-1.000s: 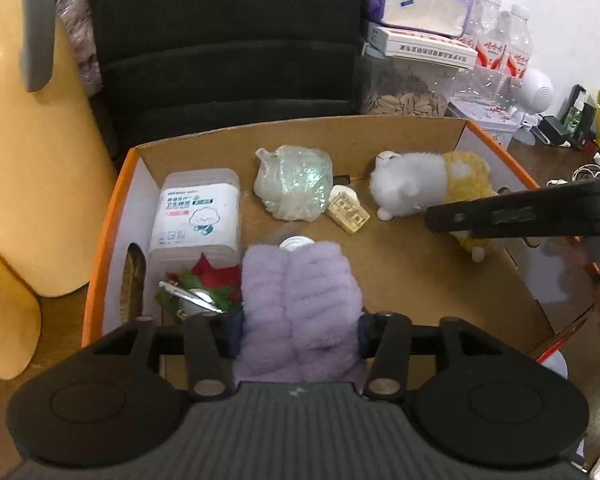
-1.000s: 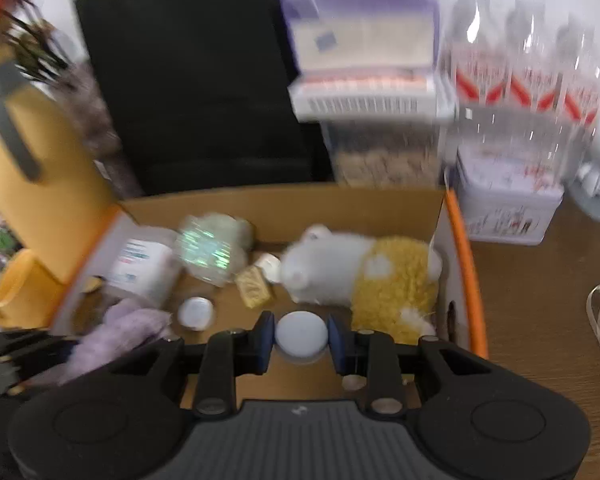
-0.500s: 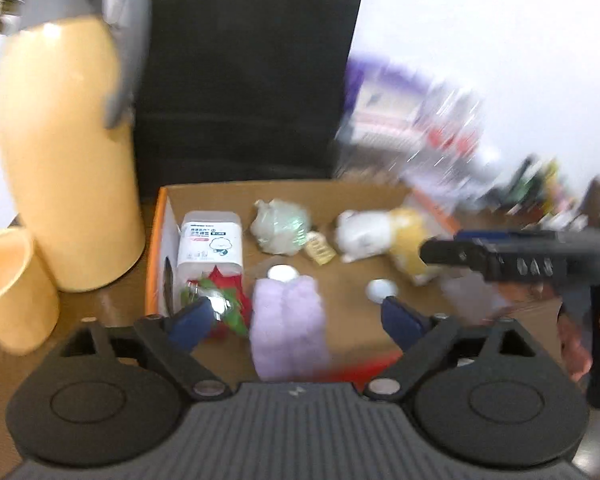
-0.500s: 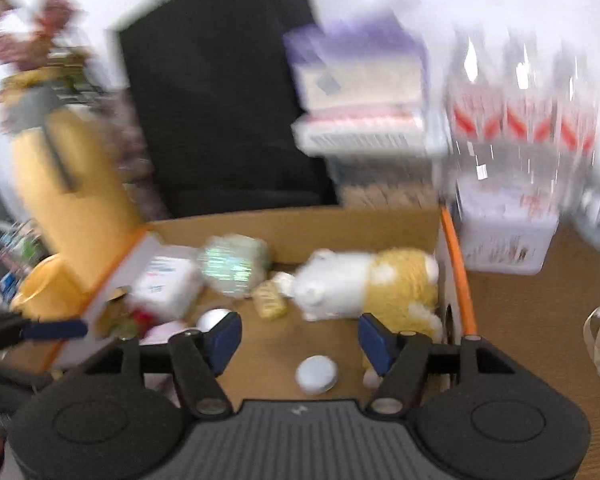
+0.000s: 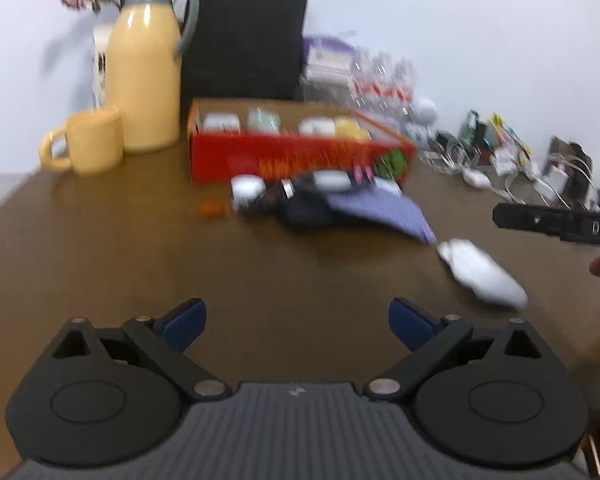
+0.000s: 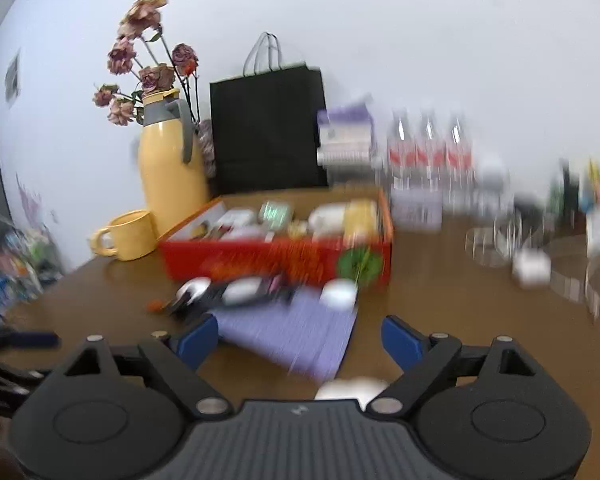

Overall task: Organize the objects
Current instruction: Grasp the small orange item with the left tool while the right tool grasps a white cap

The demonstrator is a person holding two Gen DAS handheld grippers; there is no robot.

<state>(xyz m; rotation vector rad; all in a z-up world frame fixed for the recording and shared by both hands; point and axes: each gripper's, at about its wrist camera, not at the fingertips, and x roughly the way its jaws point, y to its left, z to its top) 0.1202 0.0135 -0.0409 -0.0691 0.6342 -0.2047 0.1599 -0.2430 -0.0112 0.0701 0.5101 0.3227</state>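
Left wrist view: left gripper point(image 5: 296, 322) jaws opening, empty; purple plush now dropped in red box point(image 5: 300, 158).
Right gripper point(image 6: 298, 340): opening, empty; white puck released there.
Next: table point(image 5: 140, 248) clutter remains.

Box point(image 5: 300, 156) sits mid-table point(image 5: 140, 264), small items inside it, a bag point(image 5: 244, 40) standing right behind. Left of the box stands the jug point(image 5: 144, 76), with the mug point(image 5: 94, 142) just left of that and nearer us. In front of the box lies a heap of small things and a flat cloth point(image 6: 296, 336). Bottles point(image 6: 428, 148) line the wall to the right, behind a tangle of cables point(image 5: 500, 164) along the table's far right.
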